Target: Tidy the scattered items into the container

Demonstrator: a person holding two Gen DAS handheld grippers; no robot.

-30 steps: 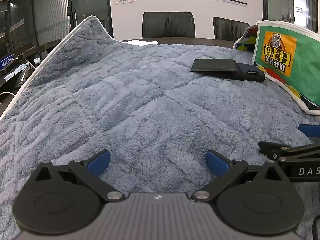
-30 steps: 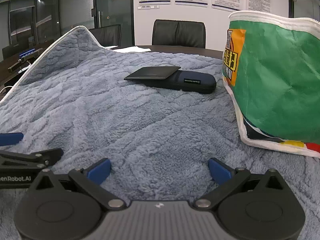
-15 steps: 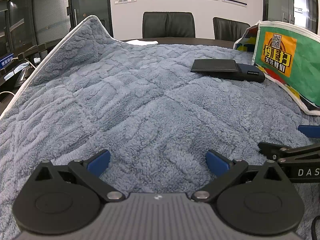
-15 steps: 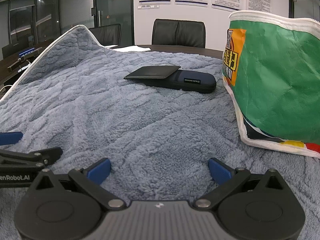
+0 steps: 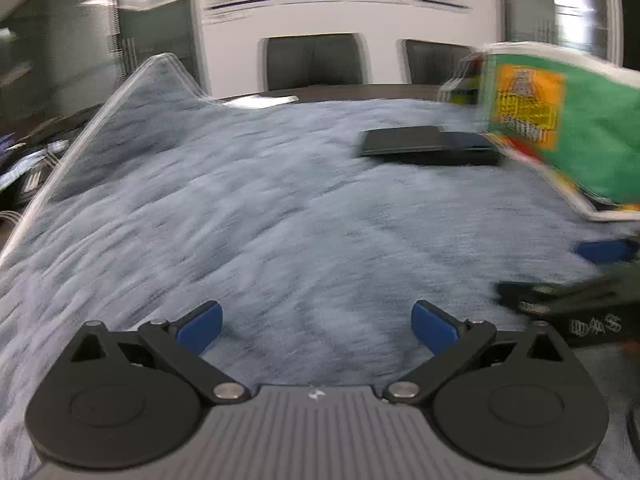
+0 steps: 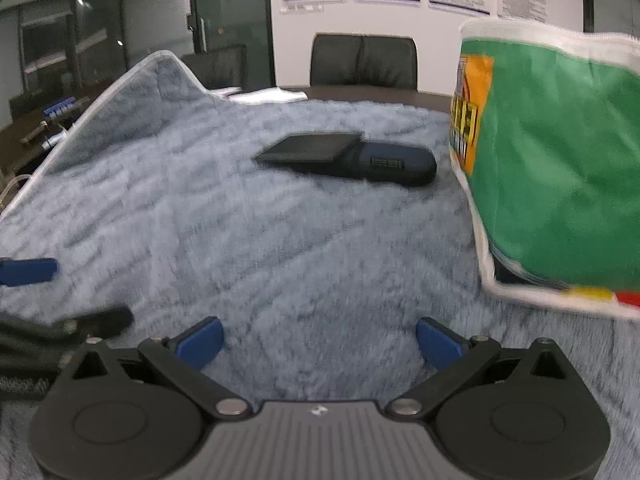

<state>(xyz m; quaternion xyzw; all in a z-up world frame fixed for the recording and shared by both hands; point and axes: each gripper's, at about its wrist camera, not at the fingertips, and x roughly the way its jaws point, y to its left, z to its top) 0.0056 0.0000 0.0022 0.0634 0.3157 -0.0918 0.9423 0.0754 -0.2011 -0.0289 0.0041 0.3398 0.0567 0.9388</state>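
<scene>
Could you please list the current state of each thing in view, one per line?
Left gripper: open, empty, low over the blanket.
Right gripper: open, empty.
Black wallet: closed, resting partly on the case.
Dark blue case: closed, lying on the blanket beside the bag.
Green bag: standing; inside hidden.
Grey blanket: spread out, far left corner raised.

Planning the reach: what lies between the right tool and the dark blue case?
Only bare grey fleece blanket between right tool and dark blue case, right wrist view.
</scene>
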